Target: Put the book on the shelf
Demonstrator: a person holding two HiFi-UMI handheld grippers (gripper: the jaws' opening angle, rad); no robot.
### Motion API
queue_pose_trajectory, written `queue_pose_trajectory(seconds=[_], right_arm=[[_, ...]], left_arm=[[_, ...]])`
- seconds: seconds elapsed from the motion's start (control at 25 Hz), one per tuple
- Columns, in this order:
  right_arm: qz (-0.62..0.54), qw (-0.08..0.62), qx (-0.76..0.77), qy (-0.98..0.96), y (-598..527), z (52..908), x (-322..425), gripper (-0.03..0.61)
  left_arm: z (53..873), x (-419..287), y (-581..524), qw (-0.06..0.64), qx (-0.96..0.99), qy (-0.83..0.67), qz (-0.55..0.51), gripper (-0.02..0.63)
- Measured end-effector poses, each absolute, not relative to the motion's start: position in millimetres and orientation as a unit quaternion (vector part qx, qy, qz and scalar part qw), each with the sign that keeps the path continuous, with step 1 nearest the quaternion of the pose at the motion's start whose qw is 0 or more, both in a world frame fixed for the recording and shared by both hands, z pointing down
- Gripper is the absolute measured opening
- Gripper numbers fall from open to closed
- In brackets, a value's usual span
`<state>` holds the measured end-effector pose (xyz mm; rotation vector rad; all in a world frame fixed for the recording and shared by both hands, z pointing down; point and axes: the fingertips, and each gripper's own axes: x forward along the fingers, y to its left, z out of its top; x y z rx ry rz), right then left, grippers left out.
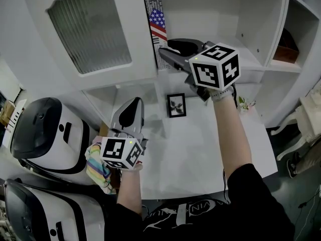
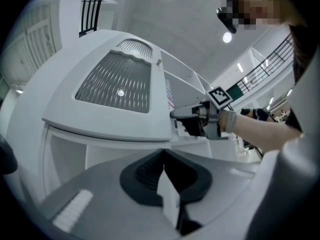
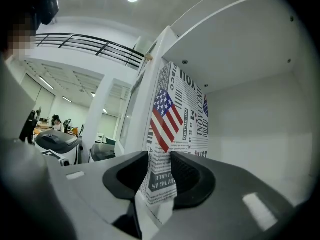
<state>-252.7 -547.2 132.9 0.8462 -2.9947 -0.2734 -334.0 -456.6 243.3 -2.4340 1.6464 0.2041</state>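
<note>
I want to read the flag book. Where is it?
In the head view, the flag book stands upright in the white shelf, against its left wall beside the glass door, clamped by the right tool.

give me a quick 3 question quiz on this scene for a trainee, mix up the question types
1. True or false: the book stands upright between the pads of the right hand-held gripper.
2. Which of these sits on the white table? A: a small framed picture. B: a mug. C: a laptop.
3. Fill in: the left hand-held gripper holds nothing and its jaws are ____.

Key: 1 true; 2 A; 3 shut.
</note>
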Motion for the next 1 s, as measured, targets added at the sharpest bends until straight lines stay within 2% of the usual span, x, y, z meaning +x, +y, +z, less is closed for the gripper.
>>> queue_pose_trajectory(seconds=[0.48, 0.64, 1.0], right_arm=[[-0.099, 0.018, 0.295, -0.95, -558, 134, -255, 0.15], [-0.101, -0.012, 0.297, -0.949, -550, 128, -248, 0.084], [-0.102, -0.034, 0.3, -0.948, -528, 133, -214, 0.023]], left_arm=[[244, -339, -453, 0.099, -0.82, 0.56, 0.067, 0.0], [245, -339, -453, 0.098, -0.82, 0.56, 0.063, 0.0], [253, -337, -457, 0.083, -0.823, 0.558, 0.06, 0.0]])
